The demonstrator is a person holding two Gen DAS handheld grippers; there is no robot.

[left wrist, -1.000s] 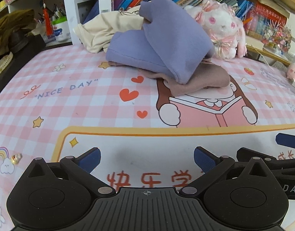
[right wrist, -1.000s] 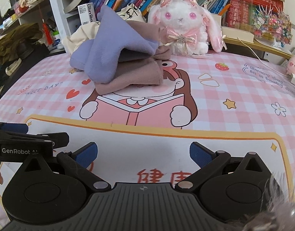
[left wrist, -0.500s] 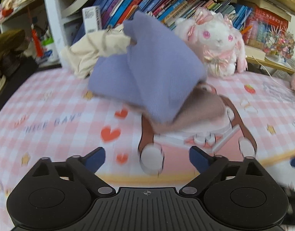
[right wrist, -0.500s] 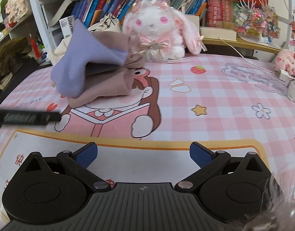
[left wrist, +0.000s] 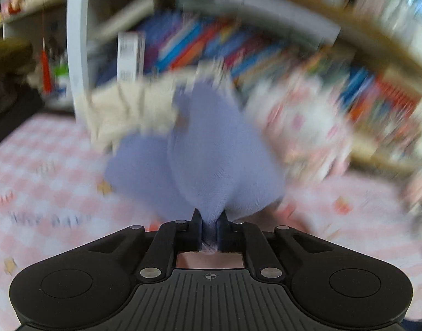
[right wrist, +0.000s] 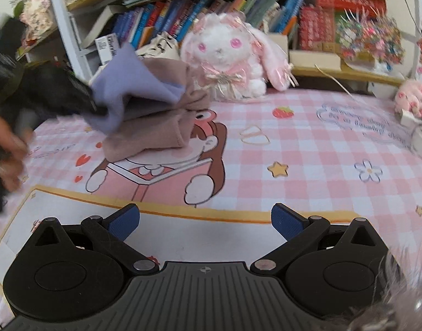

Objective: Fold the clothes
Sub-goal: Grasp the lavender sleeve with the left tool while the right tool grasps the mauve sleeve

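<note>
A lilac garment (left wrist: 216,160) lies on top of a folded brown garment (right wrist: 155,127) on the pink checked mat (right wrist: 293,143). My left gripper (left wrist: 210,218) is shut on the near edge of the lilac cloth, which bunches between its jaws. In the right wrist view that gripper (right wrist: 92,104) shows as a dark blur at the left edge of the lilac garment (right wrist: 128,82), lifting its corner. My right gripper (right wrist: 205,220) hangs open over the white front part of the mat, well short of the pile, with nothing between its fingers.
A cream garment (left wrist: 133,110) lies behind the pile against the bookshelf. A white and pink plush rabbit (right wrist: 224,55) sits right of the pile. A hand (right wrist: 7,149) shows at the left edge. A small pink toy (right wrist: 409,96) stands at the far right.
My left gripper moved forward to the pile and went from wide open to shut on the lilac garment, whose left edge now lifts. My right gripper shifted a little and stays open.
</note>
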